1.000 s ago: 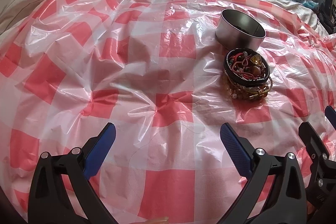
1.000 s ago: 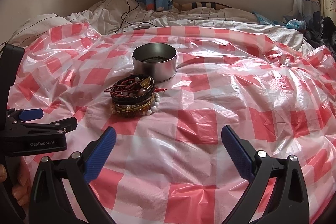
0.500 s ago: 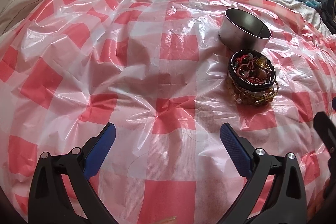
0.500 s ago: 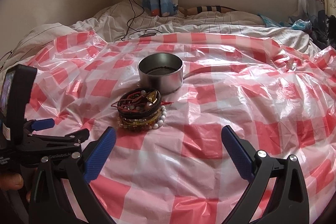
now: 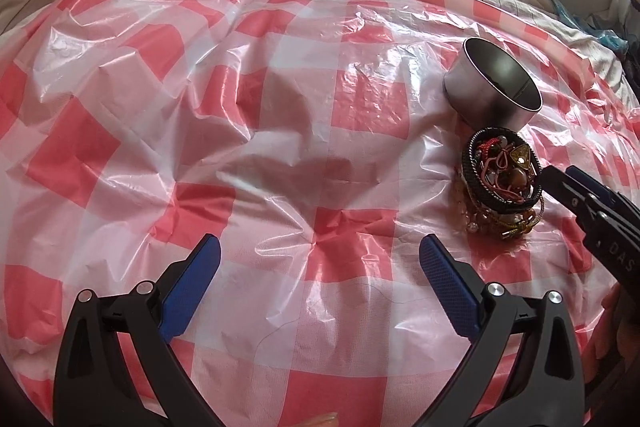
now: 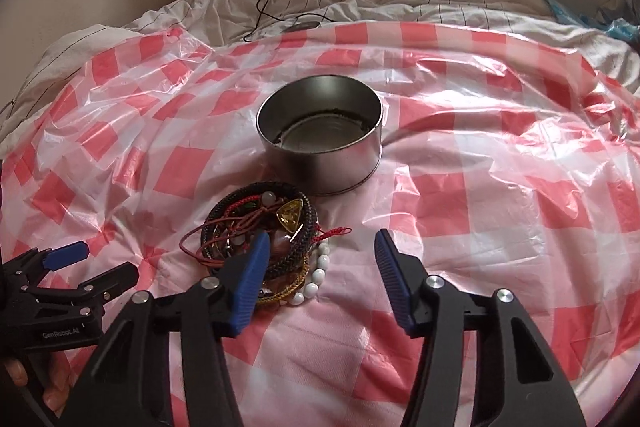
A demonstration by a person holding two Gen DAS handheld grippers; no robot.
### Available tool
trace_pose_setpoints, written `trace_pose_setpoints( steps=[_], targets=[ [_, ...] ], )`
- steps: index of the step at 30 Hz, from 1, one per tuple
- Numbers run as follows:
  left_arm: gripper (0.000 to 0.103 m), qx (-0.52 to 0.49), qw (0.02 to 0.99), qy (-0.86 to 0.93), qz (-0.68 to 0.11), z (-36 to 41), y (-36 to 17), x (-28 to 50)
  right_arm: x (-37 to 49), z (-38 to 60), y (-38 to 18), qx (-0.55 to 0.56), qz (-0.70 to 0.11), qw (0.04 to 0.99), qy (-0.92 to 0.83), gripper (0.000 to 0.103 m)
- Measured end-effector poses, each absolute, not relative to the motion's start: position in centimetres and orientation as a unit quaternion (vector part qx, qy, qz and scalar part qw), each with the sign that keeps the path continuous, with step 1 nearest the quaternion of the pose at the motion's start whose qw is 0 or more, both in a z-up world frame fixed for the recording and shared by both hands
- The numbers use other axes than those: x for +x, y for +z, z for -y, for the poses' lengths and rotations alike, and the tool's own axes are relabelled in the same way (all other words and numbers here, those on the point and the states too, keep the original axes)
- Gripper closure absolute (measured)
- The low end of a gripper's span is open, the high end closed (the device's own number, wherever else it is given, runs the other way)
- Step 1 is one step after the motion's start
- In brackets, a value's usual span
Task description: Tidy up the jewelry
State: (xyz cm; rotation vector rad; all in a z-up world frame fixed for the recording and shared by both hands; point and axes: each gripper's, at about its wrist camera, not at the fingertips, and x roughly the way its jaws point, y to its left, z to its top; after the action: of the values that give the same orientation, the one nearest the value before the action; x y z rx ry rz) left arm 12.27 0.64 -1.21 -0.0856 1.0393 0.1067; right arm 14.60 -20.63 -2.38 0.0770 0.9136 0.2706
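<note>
Left view: the left hand-held gripper (image 5: 320, 279) is spread wide with nothing in it, the jewelry (image 5: 500, 183) ahead to its right, tin (image 5: 490, 93) behind.

Right view: the right hand-held gripper (image 6: 320, 255) is closing, nothing pinched yet, its left finger over the pile. Looks like the pick-up step; next it needs to shift left.

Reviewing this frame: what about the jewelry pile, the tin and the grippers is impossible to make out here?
- Jewelry pile, right wrist view: its near-left part sits behind the right gripper finger; the jaws are closing, contact unclear.
- Same pile, left wrist view: its right edge is covered by the right gripper tip.
- Metal tin, left wrist view: its floor is hidden by its own wall.
- Left gripper, right wrist view: cut off by the frame edge.
</note>
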Motion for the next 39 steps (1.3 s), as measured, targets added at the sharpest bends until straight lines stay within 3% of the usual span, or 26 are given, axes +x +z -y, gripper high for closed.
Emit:
trace_pose_setpoints(
  steps=[2, 7, 10, 21, 27, 36, 38, 39],
  targets=[
    [0.007, -0.04, 0.866, 0.049, -0.496, -0.5, -1.2, 12.3, 15.3, 21.1, -2.9, 0.063, -0.448, 0.88, 0.144, 0.056],
    [0.007, -0.043, 0.865, 0.043, -0.497, -0.4, -1.1, 12.1, 16.4, 21.3, -4.1, 0.103, -0.466, 0.86, 0.18, 0.085],
    [0.007, -0.045, 0.865, 0.043, -0.498, -0.4, -1.1, 12.1, 15.8, 21.0, -3.7, 0.092, -0.458, 0.865, 0.184, 0.092],
    [0.007, -0.047, 0.873, 0.03, -0.485, -0.2, -0.6, 11.8, 8.9, 22.0, 0.3, 0.064, -0.44, 0.874, 0.196, 0.094],
    [0.007, -0.021, 0.882, -0.069, -0.465, 3.5, -0.5, 12.0, 7.6, 24.8, -1.3, 0.027, -0.464, 0.875, 0.137, 0.094],
    [0.008, -0.078, 0.872, -0.145, -0.461, 6.6, -1.3, 15.3, 8.6, 26.7, -2.5, 0.049, -0.481, 0.868, 0.115, 0.094],
    [0.011, -0.085, 0.868, -0.152, -0.464, 6.6, -1.7, 15.2, 8.8, 26.6, -2.7, 0.05, -0.485, 0.866, 0.114, 0.094],
    [0.02, -0.085, 0.869, -0.155, -0.463, 6.6, -1.8, 15.2, 8.9, 26.5, -2.8, 0.048, -0.487, 0.865, 0.113, 0.094]
  ],
)
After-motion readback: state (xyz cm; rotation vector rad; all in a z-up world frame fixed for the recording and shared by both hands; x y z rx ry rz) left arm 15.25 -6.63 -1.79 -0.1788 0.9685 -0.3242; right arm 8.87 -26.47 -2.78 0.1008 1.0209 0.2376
